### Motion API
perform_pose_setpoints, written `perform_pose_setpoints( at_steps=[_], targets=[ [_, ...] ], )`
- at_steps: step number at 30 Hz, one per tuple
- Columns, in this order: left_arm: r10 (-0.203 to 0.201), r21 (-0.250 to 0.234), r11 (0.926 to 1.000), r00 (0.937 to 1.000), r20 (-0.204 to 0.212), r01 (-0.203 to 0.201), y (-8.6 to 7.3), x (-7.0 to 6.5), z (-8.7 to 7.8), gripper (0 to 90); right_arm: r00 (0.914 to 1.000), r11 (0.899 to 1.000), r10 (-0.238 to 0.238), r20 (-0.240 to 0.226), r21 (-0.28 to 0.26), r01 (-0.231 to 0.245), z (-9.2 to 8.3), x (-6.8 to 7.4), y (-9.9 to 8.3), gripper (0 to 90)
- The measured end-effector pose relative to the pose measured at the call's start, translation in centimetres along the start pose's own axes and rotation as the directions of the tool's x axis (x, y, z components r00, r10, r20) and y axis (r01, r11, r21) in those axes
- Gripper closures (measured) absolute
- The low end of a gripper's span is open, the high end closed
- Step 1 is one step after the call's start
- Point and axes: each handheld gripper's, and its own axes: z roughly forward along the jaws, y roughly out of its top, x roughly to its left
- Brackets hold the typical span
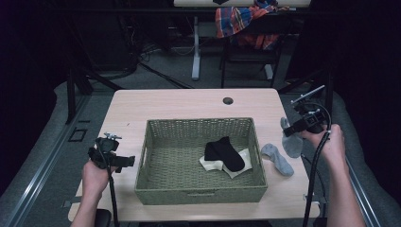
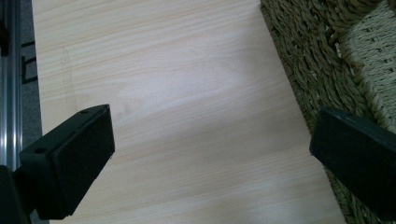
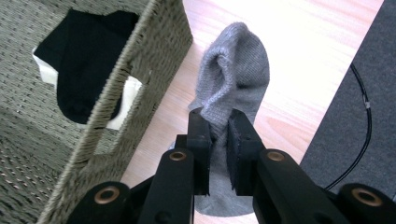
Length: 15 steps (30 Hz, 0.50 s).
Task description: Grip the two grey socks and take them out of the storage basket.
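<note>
Black right gripper [image 3: 218, 122] jaws pinched a grey knitted sock [image 3: 236, 74] above the pale wooden table's [image 1: 189, 101] right edge, beside the woven green basket [image 1: 156, 189]; the left gripper [image 2: 210, 154] hovered released near the left edge.

Grey sock [image 3: 236, 79]; black sock [image 1: 223, 152]; cream sock [image 1: 236, 166]; olive-green woven basket [image 1: 156, 156]; pale wood-grain table [image 1: 142, 104].

No writing, label, brand, number or sign can be read anywhere in these views; nothing legible stands on any surface shown.
</note>
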Motion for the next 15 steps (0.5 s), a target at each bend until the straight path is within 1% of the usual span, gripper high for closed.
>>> perform_pose_setpoints(
  at_steps=[6,7,9,10,11,13,14,15],
  targets=[
    [-0.001,-0.002,1.0,1.0,-0.001,0.001,0.0,0.0,0.0,0.1,0.9996,1.0,0.025,-0.01,0.016,-0.025,0.9,-0.8,-0.3,81.2],
    [-0.003,-0.002,1.0,1.0,-0.002,0.003,0.0,0.0,0.0,0.1,0.9994,0.999,0.028,-0.02,0.023,-0.027,1.3,-1.0,-0.3,81.2],
    [-0.004,-0.004,1.0,1.0,-0.001,0.004,0.0,0.0,0.0,0.1,0.9993,0.999,0.027,-0.024,0.03,-0.026,1.4,-1.1,-0.3,81.2],
    [-0.003,-0.001,1.0,1.0,0.0,0.003,0.0,0.0,0.0,0.1,0.9992,0.999,0.034,-0.022,0.029,-0.034,1.7,-1.0,-0.3,81.2],
    [-0.003,-0.001,1.0,1.0,0.0,0.003,0.0,0.0,-0.1,0.1,0.9992,0.999,0.026,-0.03,0.045,-0.025,1.9,-1.1,-0.3,81.2],
    [-0.002,-0.002,1.0,1.0,0.0,0.002,0.0,-0.1,-0.1,0.1,0.9992,0.998,0.031,-0.025,0.06,-0.029,2.8,-1.0,-0.2,81.2],
    [-0.002,-0.002,1.0,1.0,0.0,0.002,0.0,0.0,-0.1,0.1,0.9993,0.997,0.028,-0.027,0.07,-0.026,3.0,-1.1,-0.2,81.2],
    [-0.003,-0.002,1.0,1.0,0.0,0.003,0.0,0.0,0.0,0.1,0.9993,0.997,0.028,-0.027,0.07,-0.026,3.0,-1.1,-0.2,81.2]
  ],
)
